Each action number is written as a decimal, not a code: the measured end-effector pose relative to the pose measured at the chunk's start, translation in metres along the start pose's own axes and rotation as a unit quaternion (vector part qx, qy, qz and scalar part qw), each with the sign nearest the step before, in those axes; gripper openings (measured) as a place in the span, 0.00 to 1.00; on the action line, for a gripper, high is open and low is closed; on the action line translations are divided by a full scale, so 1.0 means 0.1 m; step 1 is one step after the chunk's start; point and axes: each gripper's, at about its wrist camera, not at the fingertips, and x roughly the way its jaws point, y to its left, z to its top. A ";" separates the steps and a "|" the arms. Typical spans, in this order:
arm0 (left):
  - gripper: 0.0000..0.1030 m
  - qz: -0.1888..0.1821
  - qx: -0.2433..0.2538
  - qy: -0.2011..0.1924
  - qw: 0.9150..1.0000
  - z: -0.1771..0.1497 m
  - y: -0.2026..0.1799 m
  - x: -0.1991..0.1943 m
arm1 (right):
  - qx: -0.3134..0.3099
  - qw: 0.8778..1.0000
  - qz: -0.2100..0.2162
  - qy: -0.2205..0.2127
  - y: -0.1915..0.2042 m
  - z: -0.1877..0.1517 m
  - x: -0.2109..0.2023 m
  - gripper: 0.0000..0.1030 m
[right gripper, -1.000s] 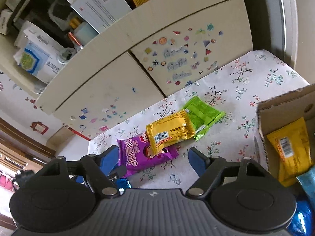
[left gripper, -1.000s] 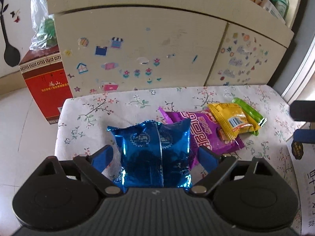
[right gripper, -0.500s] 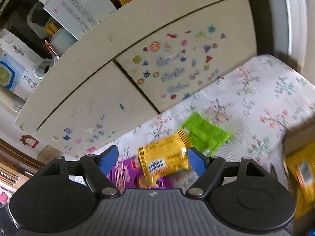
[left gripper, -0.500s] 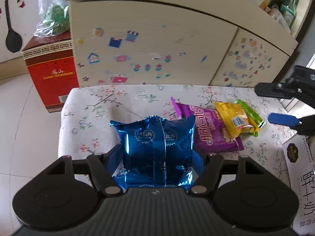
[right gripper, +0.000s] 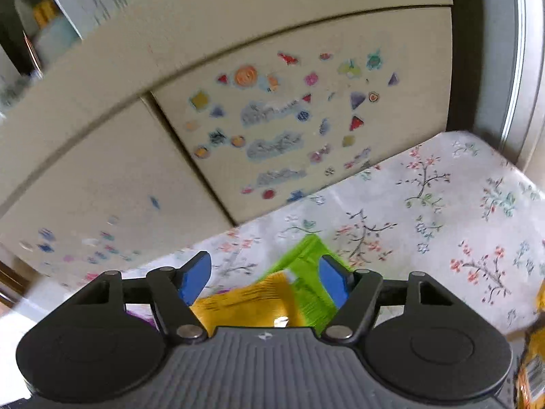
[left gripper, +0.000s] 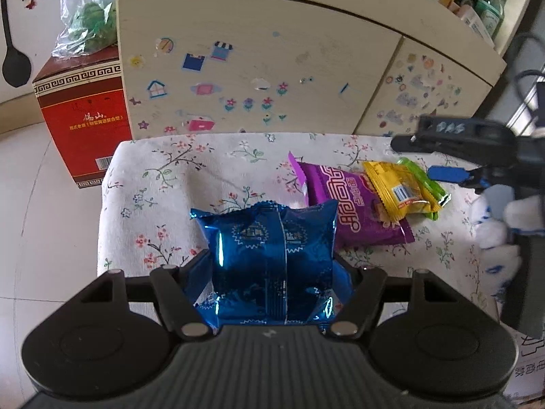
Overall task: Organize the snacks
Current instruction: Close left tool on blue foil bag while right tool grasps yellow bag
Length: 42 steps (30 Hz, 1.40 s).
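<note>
Your left gripper [left gripper: 274, 266] is clamped on the blue packet [left gripper: 272, 255], its pads pressed into both sides near the packet's lower end, at the near left part of the surface [left gripper: 163, 184]. Your right gripper [right gripper: 262, 277] is closing, with the yellow packet [right gripper: 245, 306] and the edge of the green packet [right gripper: 306, 272] between its jaws; the pads do not seem to press on either yet.

Just beyond the blue packet lies the purple packet [left gripper: 354, 211]. The yellow one overlaps its far right end, and the green one sits under the yellow one, towards the right edge. A cardboard box corner with more yellow wrapping [right gripper: 531, 368] shows at the right edge of the right wrist view.

You appear to be mid-pick with both hands. Next, the right gripper needs to finish closing on the yellow packet alone, without catching the green one. Then carry both packets to wherever they belong, probably the box.
</note>
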 end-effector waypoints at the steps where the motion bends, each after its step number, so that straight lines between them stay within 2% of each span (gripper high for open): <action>1: 0.68 0.001 0.001 0.000 1.000 0.00 0.00 0.00 | -0.009 1.000 -0.004 -0.012 0.01 -0.03 0.01 0.74; 6: 0.68 0.008 0.001 -0.001 1.000 0.01 0.02 0.02 | -0.047 0.999 -0.018 -0.006 0.07 -0.10 -0.02 0.72; 10: 0.68 0.016 -0.008 -0.002 1.000 0.02 0.05 0.01 | -0.083 0.996 -0.014 0.005 0.16 -0.22 -0.09 0.61; 17: 0.68 0.016 -0.015 0.004 1.000 -0.01 0.13 -0.04 | -0.123 0.990 0.028 0.061 0.29 -0.53 -0.38 0.60; 21: 0.68 0.012 -0.024 0.008 1.000 -0.04 0.18 -0.08 | -0.167 0.978 0.062 0.105 0.36 -0.73 -0.59 0.60; 25: 0.68 0.005 -0.010 0.009 1.000 -0.07 0.16 -0.13 | -0.120 0.977 0.111 0.140 0.24 -0.78 -0.87 0.60; 28: 0.68 0.003 0.000 0.012 1.000 -0.10 0.14 -0.15 | -0.075 0.980 0.125 0.137 0.09 -0.76 -1.04 0.61; 32: 0.68 0.002 0.007 0.014 1.000 -0.13 0.12 -0.17 | -0.096 0.982 0.111 0.119 0.06 -0.79 -1.10 0.62; 35: 0.68 0.002 0.017 0.011 1.000 -0.14 0.08 -0.18 | -0.110 0.982 0.118 0.099 0.11 -0.78 -1.08 0.62; 37: 0.68 0.003 0.025 0.012 1.000 -0.14 0.06 -0.18 | -0.129 0.979 0.135 0.080 0.20 -0.77 -1.04 0.62; 42: 0.68 -0.003 0.029 0.018 0.999 -0.16 0.04 -0.15 | -0.196 0.966 0.152 0.067 0.43 -0.79 -0.84 0.62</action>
